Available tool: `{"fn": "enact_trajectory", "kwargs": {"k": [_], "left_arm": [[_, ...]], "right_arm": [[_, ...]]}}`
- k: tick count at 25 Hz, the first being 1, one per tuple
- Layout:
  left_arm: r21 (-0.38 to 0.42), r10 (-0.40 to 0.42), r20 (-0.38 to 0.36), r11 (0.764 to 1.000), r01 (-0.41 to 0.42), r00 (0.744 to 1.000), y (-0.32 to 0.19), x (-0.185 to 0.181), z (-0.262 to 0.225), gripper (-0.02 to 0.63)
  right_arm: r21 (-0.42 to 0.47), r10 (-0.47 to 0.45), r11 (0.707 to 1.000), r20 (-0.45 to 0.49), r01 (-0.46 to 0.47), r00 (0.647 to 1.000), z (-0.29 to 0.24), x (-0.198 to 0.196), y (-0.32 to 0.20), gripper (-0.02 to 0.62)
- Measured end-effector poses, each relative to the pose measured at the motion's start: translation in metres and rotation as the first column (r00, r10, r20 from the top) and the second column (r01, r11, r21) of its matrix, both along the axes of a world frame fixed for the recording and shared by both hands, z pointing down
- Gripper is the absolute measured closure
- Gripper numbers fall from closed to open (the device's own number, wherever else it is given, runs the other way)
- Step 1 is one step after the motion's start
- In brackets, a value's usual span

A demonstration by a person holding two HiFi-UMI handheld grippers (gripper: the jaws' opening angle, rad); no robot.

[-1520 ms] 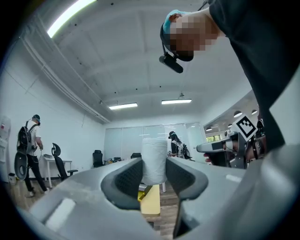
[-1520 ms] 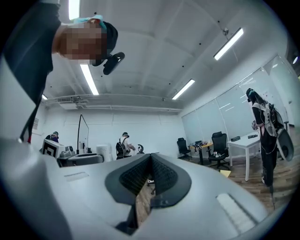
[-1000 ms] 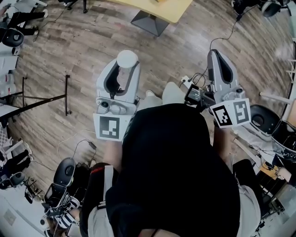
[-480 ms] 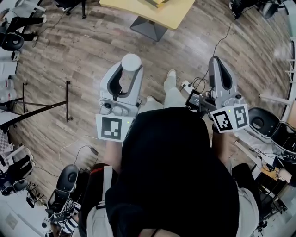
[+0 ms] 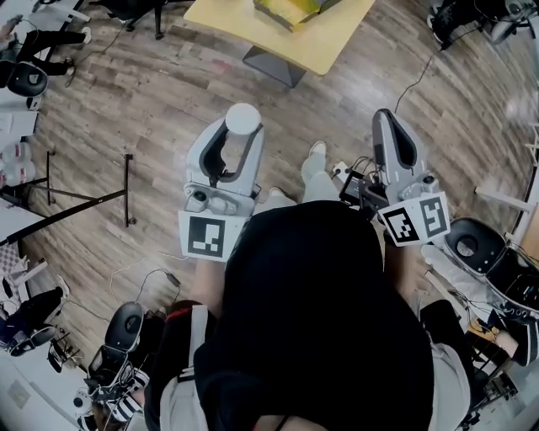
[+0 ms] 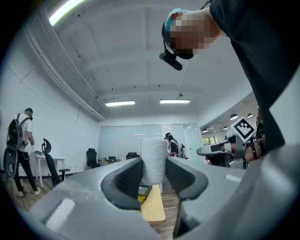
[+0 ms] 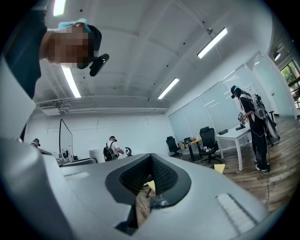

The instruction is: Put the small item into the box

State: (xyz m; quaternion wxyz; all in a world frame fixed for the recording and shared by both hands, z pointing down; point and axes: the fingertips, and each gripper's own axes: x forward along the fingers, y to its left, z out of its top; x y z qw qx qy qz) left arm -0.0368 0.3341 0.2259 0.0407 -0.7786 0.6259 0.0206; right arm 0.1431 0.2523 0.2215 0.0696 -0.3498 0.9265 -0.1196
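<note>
- Left gripper (image 5: pixel 242 128), grey plastic: its jaws are clamped on a small white cylinder with a textured wrap (image 5: pixel 242 116), held upright above the wood floor (image 5: pixel 152 93).
- Right gripper (image 5: pixel 389 128): jaws pressed together, nothing between them.
- Ahead, well apart from the cylinder, a yellow box (image 5: pixel 290 10) lies on a pale yellow table (image 5: pixel 333 40).

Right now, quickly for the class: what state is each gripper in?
The left gripper: jaws closed on a white roll.
The right gripper: jaws closed, nothing between them.
</note>
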Motion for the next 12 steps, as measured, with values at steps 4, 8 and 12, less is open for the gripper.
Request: {"fn": "enact_trajectory", "kwargs": {"k": [4,8,12], "left_arm": [[-0.004,-0.010,0.009,1.000,0.010,1.000,-0.031,-0.002,-0.004,0.440],[-0.012,-0.034,0.008,0.999,0.034,0.999,-0.057,0.004,-0.005,0.439],[-0.021,-0.056,0.014,0.998,0.057,0.998,-0.085,0.013,-0.005,0.439]], "right_arm": [[-0.011,-0.020,1.000,-0.003,0.020,1.000,0.000,-0.006,-0.031,0.594],[-0.016,-0.061,0.998,-0.011,0.060,0.998,0.002,-0.008,-0.055,0.594],[0.004,-0.106,0.994,-0.017,0.107,0.994,0.000,-0.007,-0.084,0.594]]}}
